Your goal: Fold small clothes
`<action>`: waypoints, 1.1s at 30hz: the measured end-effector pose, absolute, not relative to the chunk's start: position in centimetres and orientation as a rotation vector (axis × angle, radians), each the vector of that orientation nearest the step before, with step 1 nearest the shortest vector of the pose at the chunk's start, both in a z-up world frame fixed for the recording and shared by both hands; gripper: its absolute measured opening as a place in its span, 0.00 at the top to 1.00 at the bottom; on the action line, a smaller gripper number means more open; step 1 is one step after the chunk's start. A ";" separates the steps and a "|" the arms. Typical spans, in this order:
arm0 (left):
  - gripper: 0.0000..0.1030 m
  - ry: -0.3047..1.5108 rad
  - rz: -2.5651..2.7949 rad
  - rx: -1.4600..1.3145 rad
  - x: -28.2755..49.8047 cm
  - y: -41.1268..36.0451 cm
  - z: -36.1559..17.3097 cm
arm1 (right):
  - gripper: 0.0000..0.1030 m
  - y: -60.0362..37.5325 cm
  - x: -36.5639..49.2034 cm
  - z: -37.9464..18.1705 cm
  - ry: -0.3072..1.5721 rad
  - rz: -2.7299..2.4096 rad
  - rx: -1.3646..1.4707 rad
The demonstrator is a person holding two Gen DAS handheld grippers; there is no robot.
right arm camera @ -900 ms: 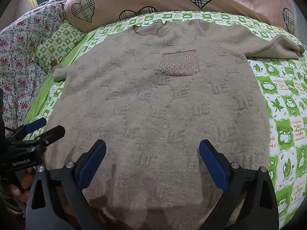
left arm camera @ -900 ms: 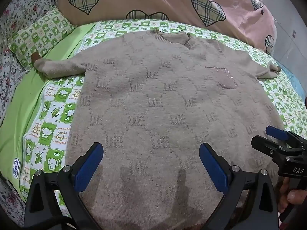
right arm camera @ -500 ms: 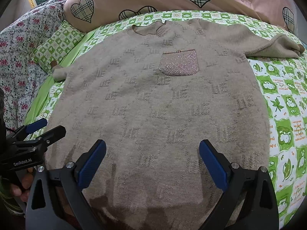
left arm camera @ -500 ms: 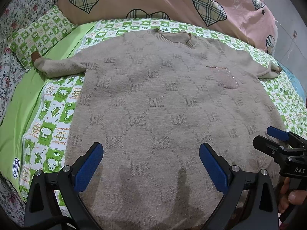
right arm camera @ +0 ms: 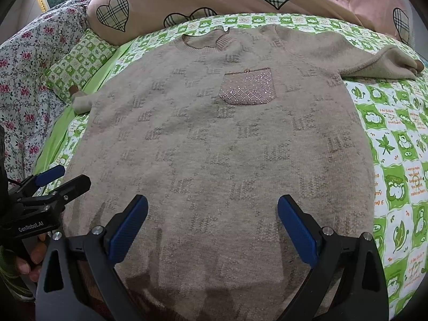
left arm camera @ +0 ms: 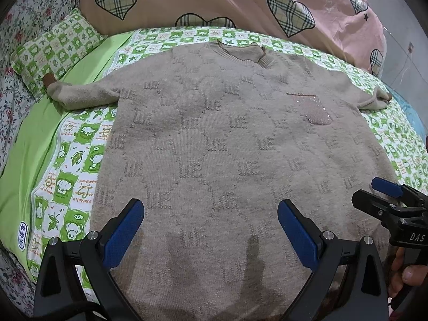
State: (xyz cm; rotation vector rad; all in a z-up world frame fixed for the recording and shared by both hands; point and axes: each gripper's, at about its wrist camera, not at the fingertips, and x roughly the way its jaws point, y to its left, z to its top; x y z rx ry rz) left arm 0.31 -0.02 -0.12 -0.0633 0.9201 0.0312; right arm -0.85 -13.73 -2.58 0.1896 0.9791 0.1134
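**Sweater flat on the bed, both grippers spread above its hem**

From the left wrist, we see the beige sweater (left arm camera: 214, 147) spread on the green checked sheet (left arm camera: 75, 160); our left gripper (left arm camera: 211, 230) gapes wide over its hem, which is cut off below.

From the right wrist, our right gripper (right arm camera: 212, 227) is equally wide; the sweater's far sleeve (right arm camera: 80, 103) is mostly hidden.

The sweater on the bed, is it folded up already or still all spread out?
Spread out. The sweater lies flat on the bed sheet, front up, pocket showing, both sleeves out sideways.
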 end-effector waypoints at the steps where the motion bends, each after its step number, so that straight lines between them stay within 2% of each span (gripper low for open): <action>1: 0.03 0.921 0.032 -0.063 0.3 0.0 -0.1 | 0.05 -13.7 -0.8 -2.6 0.981 0.114 0.194; 23: 0.03 0.928 0.029 -0.045 0.2 -0.3 0.1 | 0.05 -13.9 -1.1 -2.1 0.920 0.129 0.209; 33: 0.03 0.948 0.005 -0.062 0.7 -0.3 0.0 | 0.05 -14.1 -1.0 -1.9 0.989 0.104 0.216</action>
